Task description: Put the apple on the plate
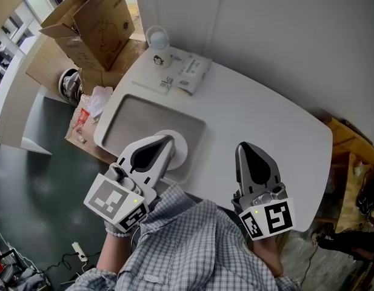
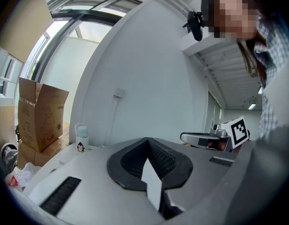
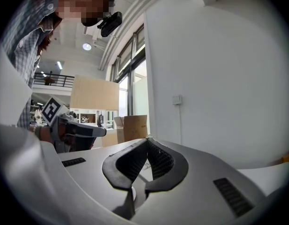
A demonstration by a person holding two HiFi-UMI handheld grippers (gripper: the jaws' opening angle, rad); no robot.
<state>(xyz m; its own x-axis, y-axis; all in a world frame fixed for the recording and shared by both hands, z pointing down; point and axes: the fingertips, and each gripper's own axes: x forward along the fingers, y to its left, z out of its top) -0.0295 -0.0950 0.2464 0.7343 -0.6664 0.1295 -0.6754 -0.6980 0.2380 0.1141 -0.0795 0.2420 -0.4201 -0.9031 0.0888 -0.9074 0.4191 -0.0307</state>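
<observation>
White table (image 1: 265, 120) with rounded corners, set against a white wall, filling the middle of the head view. Off the table's far left corner, an open cardboard box (image 1: 93, 23) standing lower than the tabletop, with crumpled plastic bags (image 1: 97, 99) beside the table's left edge. At the table's near edge, a checked shirt (image 1: 193, 241) on the person holding both tools. On the table's left half, a grey rectangular tray (image 1: 129, 117) with rounded corners. Over the table's near left part, left gripper (image 1: 167, 141), pointing away from the person, tip above the tray's near right corner; jaws pressed together at the tips, gripping nothing, only a pale surface showing through the slit further back. Over the table's near middle, right gripper (image 1: 242, 147), well apart from the left one, pointing the same way toward the wall; jaws likewise closed tip to tip and empty. White round plate (image 1: 182, 153) lying on the tray's near right corner, toward the table's near edge, partly covered by the left gripper. At the table's far left corner, a white printed packet (image 1: 191, 71), a flat white card (image 1: 159, 85) just beside it, and a small white bottle (image 1: 158, 41) with a pale blue cap and a penguin picture, upright near the edge. Apple not to be made out in any view.
</observation>
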